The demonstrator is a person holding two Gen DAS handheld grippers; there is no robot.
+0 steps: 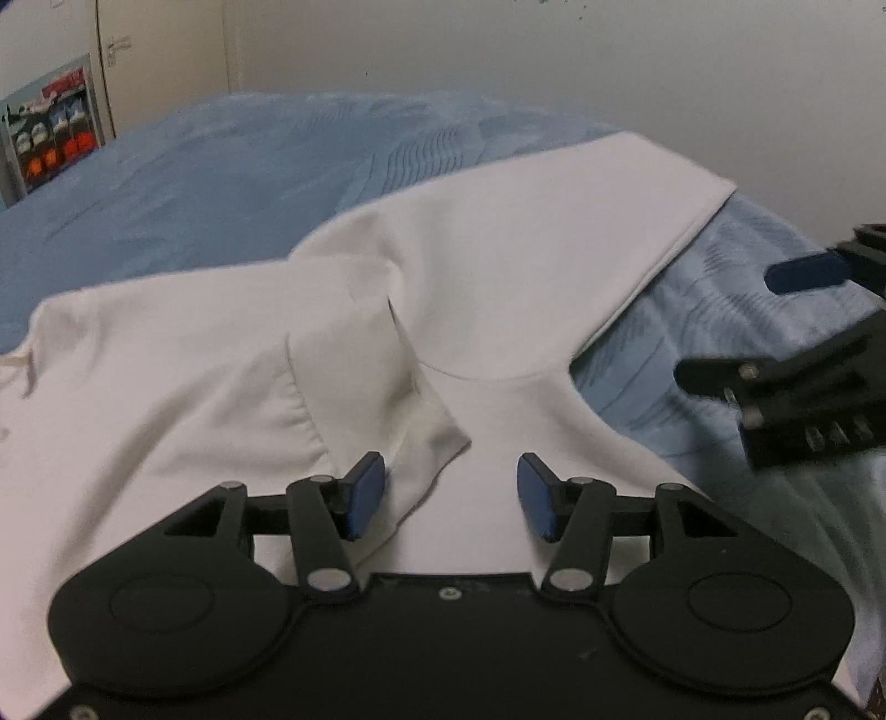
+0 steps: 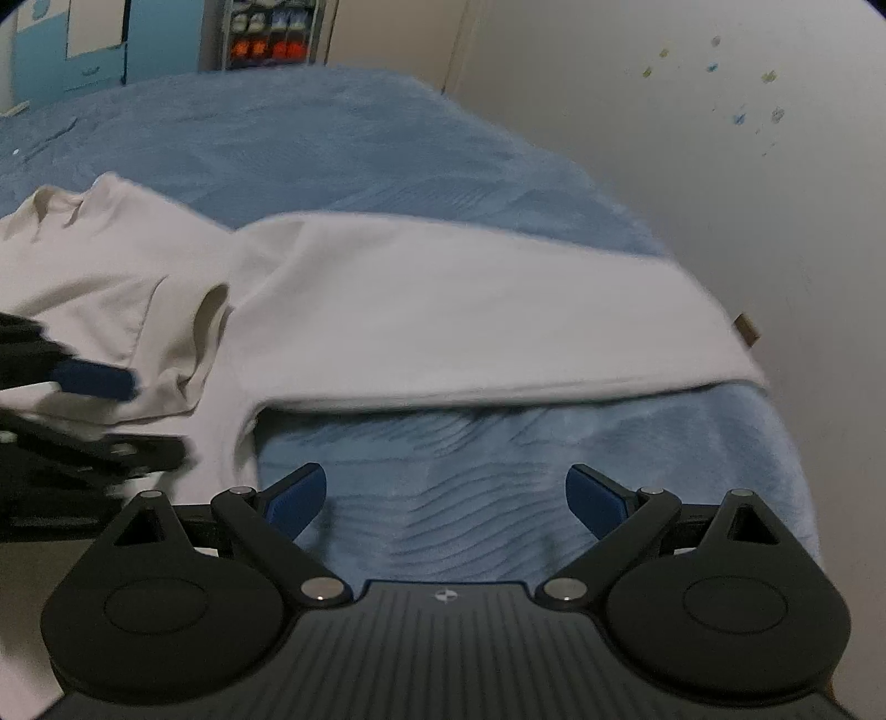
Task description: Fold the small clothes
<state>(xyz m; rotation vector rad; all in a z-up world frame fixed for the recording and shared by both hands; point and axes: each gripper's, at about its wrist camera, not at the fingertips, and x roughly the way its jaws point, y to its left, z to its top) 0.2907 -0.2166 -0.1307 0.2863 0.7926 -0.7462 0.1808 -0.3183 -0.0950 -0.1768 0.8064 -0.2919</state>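
Observation:
A white garment lies spread on a blue blanket, one part folded over itself at the left with a loose flap. My left gripper hovers open just above the cloth, its blue pads on either side of the flap's lower edge, holding nothing. In the right wrist view the same garment stretches across the bed with its hem lifted off the blanket. My right gripper is open over bare blanket, just short of that hem. Each gripper shows at the edge of the other's view.
The bed runs against a pale wall on the right, with small stickers on it. A shelf of shoes and a blue cupboard stand beyond the far end of the bed. Bare blanket lies behind the garment.

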